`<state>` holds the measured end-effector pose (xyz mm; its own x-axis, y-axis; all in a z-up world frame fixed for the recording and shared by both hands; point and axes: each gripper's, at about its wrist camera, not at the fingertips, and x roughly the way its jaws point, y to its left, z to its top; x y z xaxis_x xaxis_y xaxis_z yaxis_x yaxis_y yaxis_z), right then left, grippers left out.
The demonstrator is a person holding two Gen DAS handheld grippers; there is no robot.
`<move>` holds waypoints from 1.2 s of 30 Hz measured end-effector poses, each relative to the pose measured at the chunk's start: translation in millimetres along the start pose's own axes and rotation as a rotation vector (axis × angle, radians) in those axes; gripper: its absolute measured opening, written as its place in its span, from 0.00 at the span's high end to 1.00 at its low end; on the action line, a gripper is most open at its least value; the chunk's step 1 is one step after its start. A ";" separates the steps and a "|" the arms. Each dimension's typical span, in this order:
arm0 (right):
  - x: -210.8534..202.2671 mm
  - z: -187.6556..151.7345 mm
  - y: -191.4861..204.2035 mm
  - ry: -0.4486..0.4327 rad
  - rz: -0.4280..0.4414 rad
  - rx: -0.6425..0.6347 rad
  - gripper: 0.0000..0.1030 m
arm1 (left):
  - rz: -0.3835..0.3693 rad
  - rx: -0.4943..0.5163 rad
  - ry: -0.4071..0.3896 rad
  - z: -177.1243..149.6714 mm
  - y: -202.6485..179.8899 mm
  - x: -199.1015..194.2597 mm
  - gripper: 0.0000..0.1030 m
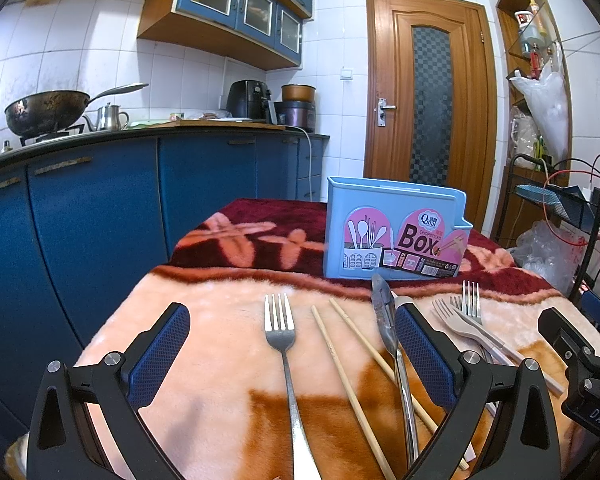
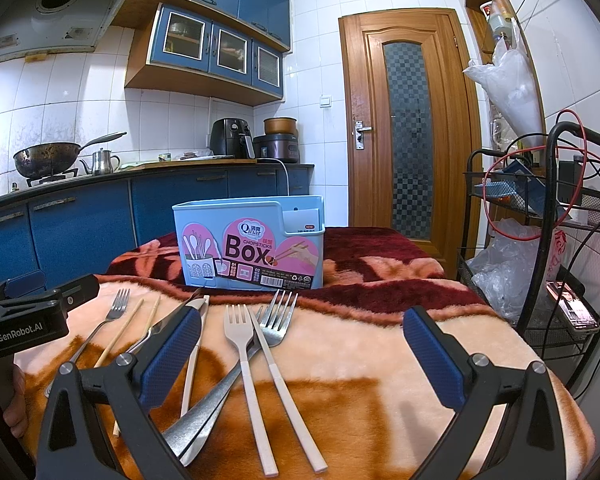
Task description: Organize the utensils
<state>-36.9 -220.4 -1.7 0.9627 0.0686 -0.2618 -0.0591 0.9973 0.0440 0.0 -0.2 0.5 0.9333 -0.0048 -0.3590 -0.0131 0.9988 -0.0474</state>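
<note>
While nothing has yet gone into the holder, every utensil lies loose on a plush blanket (image 1: 204,320) over a small table.

Left gripper (image 1: 292,344): fingers spread wide, holding nothing, low over the near edge.
Right gripper (image 2: 302,350): fingers spread wide too, empty, beside its partner.
Steel fork (image 1: 281,332): flat between the left fingers, tines pointing away, handle toward the camera.
Chopsticks (image 1: 340,344): a wooden pair just right of that fork, slightly splayed.
Metal tongs (image 1: 384,312): next right, partly behind the left gripper's right finger.
Fork pile (image 2: 256,332): two pale-handled forks crossing a steel fork, touching; a pale-handled knife (image 2: 192,352) is partly hidden beside them.
Blue chopsticks box (image 2: 252,240): upright at the far side, open-topped, well beyond the cutlery.
Handling, as a judgement: steel pieces stiff, smooth, likely slippery; chopsticks light and prone to roll. Mid-handle pinching seems safest, and soft pile should let the fingertips sink under.
Room: open blanket right of the pile; table edges close on both sides, with a wire rack (image 2: 540,240) just off the right edge.
</note>
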 end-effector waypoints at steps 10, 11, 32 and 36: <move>0.1 -0.1 0.0 0.000 0.000 0.000 0.00 | 0.001 0.001 0.000 -0.1 0.1 0.4 0.01; 0.1 -0.1 0.0 0.000 0.000 0.000 0.00 | 0.001 0.001 0.000 -0.1 -0.1 0.3 0.01; -0.5 0.3 0.1 0.000 0.000 0.000 0.00 | 0.001 0.001 0.001 0.1 -0.1 0.4 0.01; -0.7 0.3 0.2 0.000 -0.001 -0.001 0.00 | 0.001 0.001 0.001 0.2 -0.3 0.3 0.01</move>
<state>-37.5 -220.3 -1.2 0.9628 0.0681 -0.2615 -0.0588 0.9973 0.0431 0.3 -0.5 0.6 0.9330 -0.0039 -0.3599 -0.0135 0.9989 -0.0459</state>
